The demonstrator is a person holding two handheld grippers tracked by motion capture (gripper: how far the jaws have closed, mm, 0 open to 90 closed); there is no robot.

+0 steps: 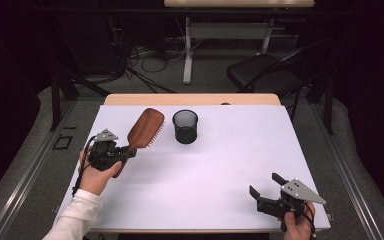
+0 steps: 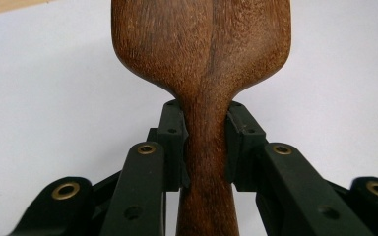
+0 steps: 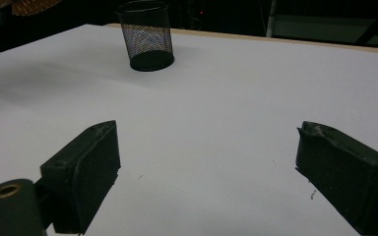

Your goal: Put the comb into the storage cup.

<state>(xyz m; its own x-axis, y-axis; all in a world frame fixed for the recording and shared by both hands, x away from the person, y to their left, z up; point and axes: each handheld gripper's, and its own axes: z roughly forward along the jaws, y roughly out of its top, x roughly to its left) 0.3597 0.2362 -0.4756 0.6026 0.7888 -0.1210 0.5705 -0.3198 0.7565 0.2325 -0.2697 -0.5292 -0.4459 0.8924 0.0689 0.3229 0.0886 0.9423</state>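
Observation:
A brown wooden hairbrush (image 1: 145,129) is held above the white table top at the left, head pointing away and to the right, bristles on its right side. My left gripper (image 1: 128,152) is shut on its handle; in the left gripper view both pads clamp the narrow neck of the hairbrush (image 2: 204,88). A black mesh cup (image 1: 185,126) stands upright just right of the brush head, apart from it, and far off in the right gripper view (image 3: 146,35). My right gripper (image 1: 266,183) rests near the table's front right, open, with nothing between its fingers (image 3: 83,172).
The white table (image 1: 220,170) has a wooden strip along its far edge. Beyond it stand a black chair (image 1: 265,70), a desk frame and cables on the floor. The surroundings are dark.

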